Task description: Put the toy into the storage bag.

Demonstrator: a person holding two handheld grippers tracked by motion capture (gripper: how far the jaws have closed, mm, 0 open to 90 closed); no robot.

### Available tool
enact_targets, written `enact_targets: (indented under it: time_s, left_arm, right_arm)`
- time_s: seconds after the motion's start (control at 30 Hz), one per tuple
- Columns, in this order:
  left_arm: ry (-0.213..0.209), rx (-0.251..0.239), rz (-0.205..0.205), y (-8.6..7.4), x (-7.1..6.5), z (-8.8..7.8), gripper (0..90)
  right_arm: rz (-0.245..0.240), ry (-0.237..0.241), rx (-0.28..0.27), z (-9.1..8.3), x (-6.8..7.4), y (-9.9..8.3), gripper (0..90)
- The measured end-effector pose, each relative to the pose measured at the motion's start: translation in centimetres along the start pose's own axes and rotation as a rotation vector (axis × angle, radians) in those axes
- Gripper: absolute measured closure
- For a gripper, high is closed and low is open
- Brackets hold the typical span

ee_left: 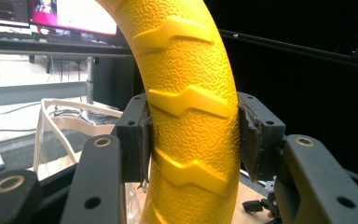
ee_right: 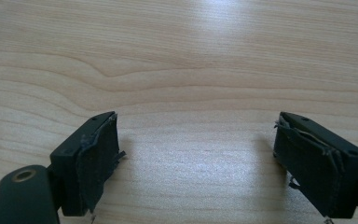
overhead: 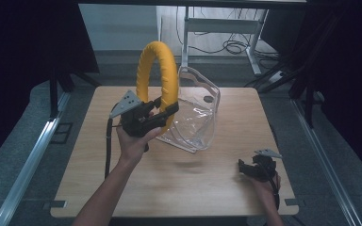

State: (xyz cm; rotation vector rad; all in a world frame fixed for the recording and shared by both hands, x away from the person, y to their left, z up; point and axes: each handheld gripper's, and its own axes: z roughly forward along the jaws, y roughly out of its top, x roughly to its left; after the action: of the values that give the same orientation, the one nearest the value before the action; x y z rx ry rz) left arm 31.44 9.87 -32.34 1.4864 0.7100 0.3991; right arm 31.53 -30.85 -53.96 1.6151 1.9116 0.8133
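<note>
A: Right gripper view first, nearest us: right gripper (ee_right: 196, 158) low over the bare wooden table (ee_right: 191, 60), jaws wide apart, nothing between.

B: And the left gripper (ee_left: 193, 140)?

A: Clamped on the yellow ring (ee_left: 186, 107), pads squeezing both sides of the tube. In the high view we've got the ring (overhead: 158, 80) upright, lifted off the table, just in front of the clear plastic bag (overhead: 195, 117) w/ its mouth standing open.

B: How'll it handle?

A: We'd guess light and rubbery, a bit springy. Pebbled skin w/ raised ridges, so not slippery. Grip across the tube btwn ridges, as we do now; bag's floppy, prob needs steadying.
</note>
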Motion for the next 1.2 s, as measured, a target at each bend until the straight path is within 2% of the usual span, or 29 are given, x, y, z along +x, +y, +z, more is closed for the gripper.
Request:
enact_targets:
  time_s: [0.2,0.5,0.97,1.2]
  left_arm:
    - [-0.011,0.004,0.001,0.1,-0.4,0.6,51.3]
    - [-0.006,0.003,0.007,0.1,-0.8,1.1,51.3]
    - [0.012,-0.017,0.048,0.6,-1.9,2.2,51.3]
    - [0.0,-0.012,0.051,0.9,-2.5,3.0,51.3]
  right_arm:
    - [-0.002,0.001,0.0,0.0,0.0,0.0,14.2]
    - [-0.002,0.001,0.001,0.0,0.0,0.0,14.2]
    - [-0.003,0.0,0.0,0.0,0.0,0.0,14.2]
    - [-0.004,0.0,0.0,0.0,0.0,0.0,14.2]
